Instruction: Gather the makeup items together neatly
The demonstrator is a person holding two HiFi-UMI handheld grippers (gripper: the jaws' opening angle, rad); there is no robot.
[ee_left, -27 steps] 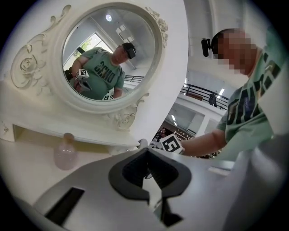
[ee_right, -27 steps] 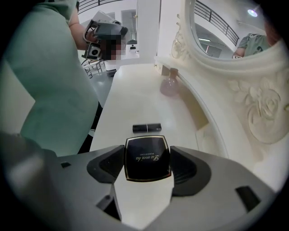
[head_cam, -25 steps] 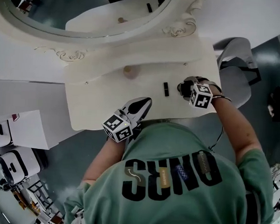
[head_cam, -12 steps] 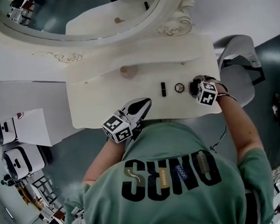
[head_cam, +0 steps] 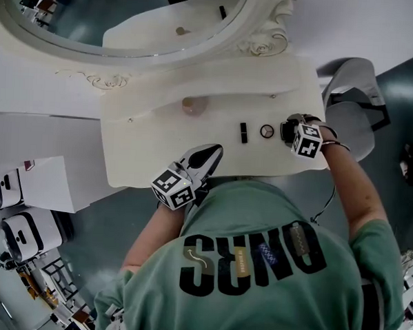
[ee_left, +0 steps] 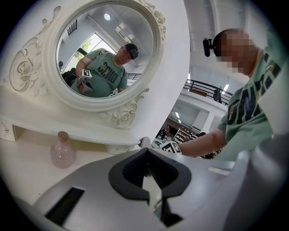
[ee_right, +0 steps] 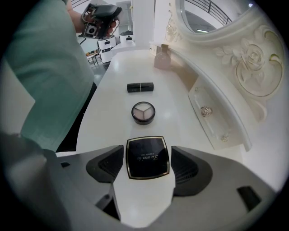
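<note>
On the white dressing table (head_cam: 149, 147) a black lipstick (head_cam: 243, 132), a round eyeshadow pot (head_cam: 266, 131) and a square black compact (ee_right: 147, 163) lie in a row. My right gripper (ee_right: 146, 152) is open, with one jaw on each side of the compact and a small gap at both sides. The pot (ee_right: 143, 112) and lipstick (ee_right: 140, 87) lie beyond it. A pink glass bottle (head_cam: 194, 106) stands further left by the mirror base. My left gripper (head_cam: 208, 154) hovers at the table's front edge, shut and empty, in its own view (ee_left: 148, 175).
An ornate oval mirror (head_cam: 131, 19) rises behind the table, above a raised shelf with a small drawer (ee_right: 207, 113). A grey chair (head_cam: 348, 99) stands off the table's right end. White machines (head_cam: 23, 234) sit on the floor at the left.
My right gripper has shifted right along the table, uncovering the round eyeshadow pot, and now frames the black compact. The left gripper has stayed put.
</note>
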